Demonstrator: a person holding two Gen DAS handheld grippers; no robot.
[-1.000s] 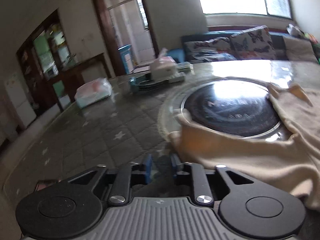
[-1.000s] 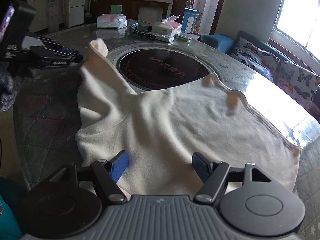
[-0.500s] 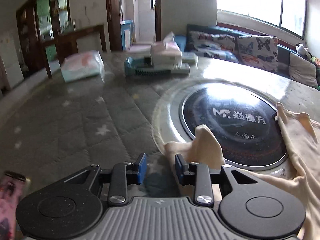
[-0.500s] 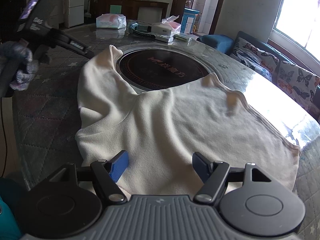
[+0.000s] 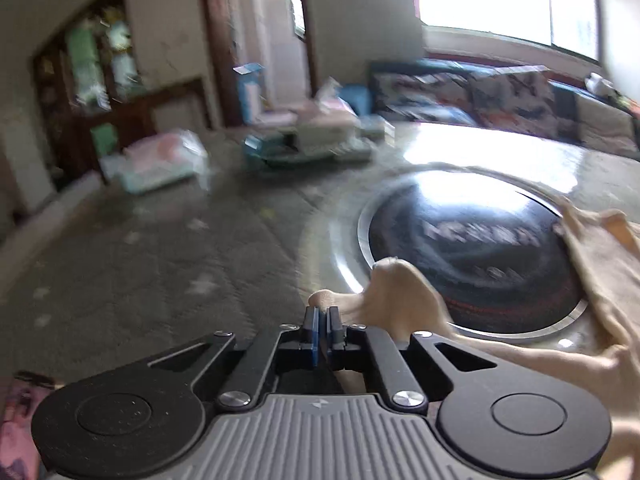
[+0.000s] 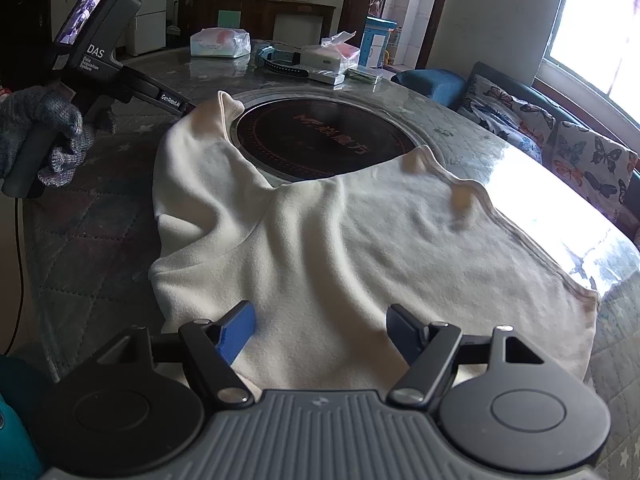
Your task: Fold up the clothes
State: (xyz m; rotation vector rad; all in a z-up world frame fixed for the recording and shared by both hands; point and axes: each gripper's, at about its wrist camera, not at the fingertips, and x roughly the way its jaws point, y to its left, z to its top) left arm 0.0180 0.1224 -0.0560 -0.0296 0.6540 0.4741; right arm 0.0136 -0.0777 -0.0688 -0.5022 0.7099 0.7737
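A cream garment [image 6: 360,240] lies spread on the round table, with one sleeve [image 6: 192,160] reaching toward the far left. My left gripper [image 5: 321,322] is shut at the sleeve's cuff [image 5: 400,296], which bunches up just ahead of its fingertips; whether cloth sits between the pads is hidden. It also shows in the right wrist view [image 6: 188,106] at the sleeve end. My right gripper [image 6: 320,326] is open, its fingers hovering just over the garment's near hem.
A black round cooktop [image 6: 324,136] is set into the table's centre, partly under the garment. At the far edge are a plastic bag [image 6: 218,42], a tissue box [image 6: 332,56] and small items. A sofa with butterfly cushions [image 6: 580,148] stands at the right.
My left gripper has closed its jaws at the sleeve cuff and the view has shifted with motion blur. The sleeve end has settled lower on the table. The right gripper has stayed still.
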